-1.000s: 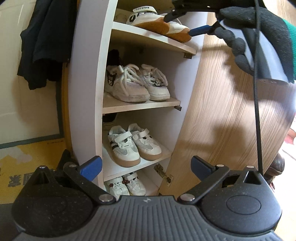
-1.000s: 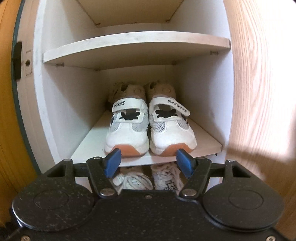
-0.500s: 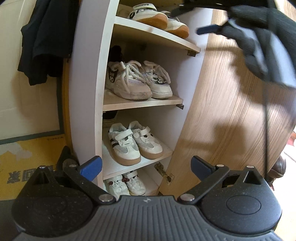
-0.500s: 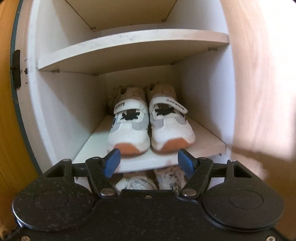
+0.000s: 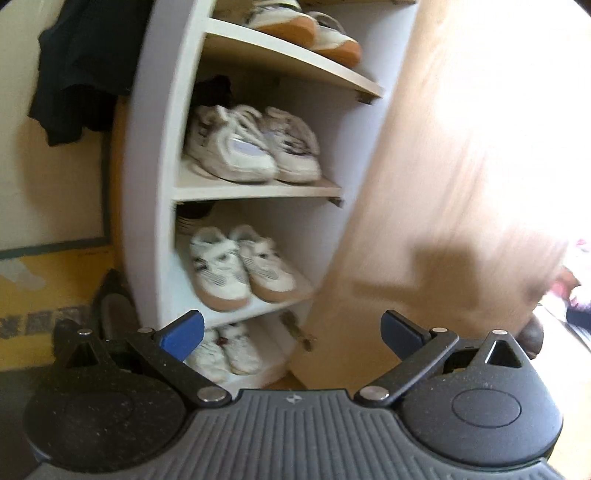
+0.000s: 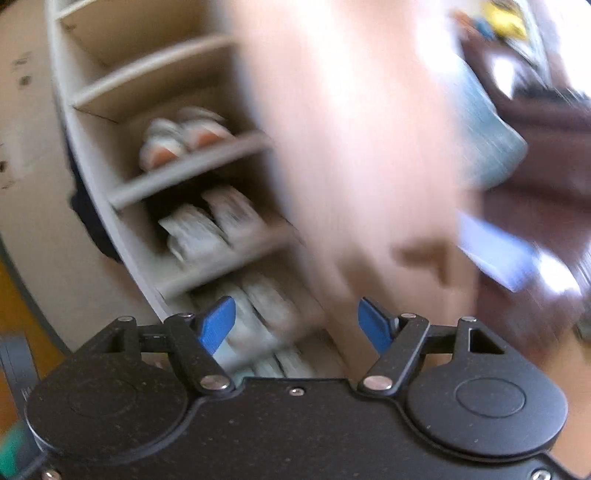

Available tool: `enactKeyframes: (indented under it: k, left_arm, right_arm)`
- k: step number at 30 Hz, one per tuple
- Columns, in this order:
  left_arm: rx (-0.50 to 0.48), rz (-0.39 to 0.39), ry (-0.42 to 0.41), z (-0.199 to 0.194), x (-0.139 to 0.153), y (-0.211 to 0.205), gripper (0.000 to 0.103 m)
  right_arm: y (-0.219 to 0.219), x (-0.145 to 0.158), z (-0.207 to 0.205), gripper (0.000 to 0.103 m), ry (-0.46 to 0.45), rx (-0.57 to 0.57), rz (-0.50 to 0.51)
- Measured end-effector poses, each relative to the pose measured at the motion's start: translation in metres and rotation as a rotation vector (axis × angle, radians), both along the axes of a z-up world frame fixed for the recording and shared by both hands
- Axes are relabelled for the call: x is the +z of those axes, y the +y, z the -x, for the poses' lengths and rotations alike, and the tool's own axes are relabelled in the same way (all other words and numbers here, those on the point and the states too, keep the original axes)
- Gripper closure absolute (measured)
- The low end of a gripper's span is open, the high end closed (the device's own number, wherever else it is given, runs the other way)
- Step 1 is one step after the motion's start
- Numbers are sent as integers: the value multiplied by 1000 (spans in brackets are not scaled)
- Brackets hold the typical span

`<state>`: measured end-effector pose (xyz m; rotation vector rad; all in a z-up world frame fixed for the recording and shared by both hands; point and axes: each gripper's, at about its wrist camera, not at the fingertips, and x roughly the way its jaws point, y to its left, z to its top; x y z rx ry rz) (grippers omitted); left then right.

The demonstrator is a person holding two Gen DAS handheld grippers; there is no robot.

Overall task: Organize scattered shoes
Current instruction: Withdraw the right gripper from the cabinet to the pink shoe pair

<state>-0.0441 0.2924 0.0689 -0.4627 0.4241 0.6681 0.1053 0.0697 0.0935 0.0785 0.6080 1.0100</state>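
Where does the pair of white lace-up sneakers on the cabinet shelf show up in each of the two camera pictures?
Left wrist view: the lace-up sneakers sit upper centre, on the second visible shelf.
Right wrist view: the same pair is left of centre, blurred, tilted with the picture.
Shared landmark: the gum-soled pair one shelf above.

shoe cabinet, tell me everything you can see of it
The shoe cabinet is tall and white-painted inside, with a curved front edge and a light wood-grain door swung open on its right, a metal hinge low on the frame. Thin white shelves sit on small pegs. Four shelves each hold a pair of white sneakers, toes outward; the top and third pairs have tan soles. The cabinet stands on the floor, with dark clothing hanging at its left. Neither gripper touches it.
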Motion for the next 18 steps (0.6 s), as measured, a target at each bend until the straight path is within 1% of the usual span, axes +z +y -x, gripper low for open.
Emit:
enactKeyframes:
  k: [1, 2, 3, 4, 6, 8, 9, 11, 13, 14, 15, 16, 17, 18]
  left_arm:
    - [-25, 5, 1, -6, -1, -6, 0]
    - [-44, 1, 6, -11, -1, -12, 0]
    - [-58, -2, 9, -16, -2, -18, 0]
    - [-69, 2, 9, -20, -2, -21, 0]
    - [-106, 28, 13, -31, -4, -32, 0]
    - [-145, 67, 15, -43, -7, -43, 0]
    - [-164, 98, 8, -47, -9, -46, 0]
    - [-189, 118, 12, -57, -11, -56, 0]
    - [-199, 88, 38, -68, -13, -69, 0]
    - [-206, 79, 49, -72, -14, -76, 0]
    - [-220, 83, 56, -77, -16, -81, 0]
    - [-233, 87, 62, -81, -19, -86, 0]
    - [-244, 89, 68, -85, -20, -91, 0]
    - [-250, 84, 76, -87, -22, -94, 0]
  right_arm:
    - [-16, -14, -1, 28, 27, -30, 18]
    - [-49, -42, -4, 28, 79, -87, 58]
    - [-63, -55, -5, 28, 96, -119, 79]
    - [-69, -61, -6, 28, 106, -133, 90]
    - [-111, -105, -11, 28, 170, -224, 155]
    - [-148, -145, -18, 30, 238, -320, 194]
    - [-158, -157, -19, 31, 259, -346, 201]
    - [-182, -191, -20, 31, 300, -417, 244]
    - [-207, -229, -20, 35, 352, -487, 289]
    - [-212, -236, -21, 36, 371, -501, 293]
    - [-226, -260, -22, 37, 427, -543, 305]
    - [-235, -278, -24, 38, 460, -574, 321]
    - [-237, -284, -25, 39, 467, -582, 335]
    - [-241, -300, -27, 41, 484, -602, 366]
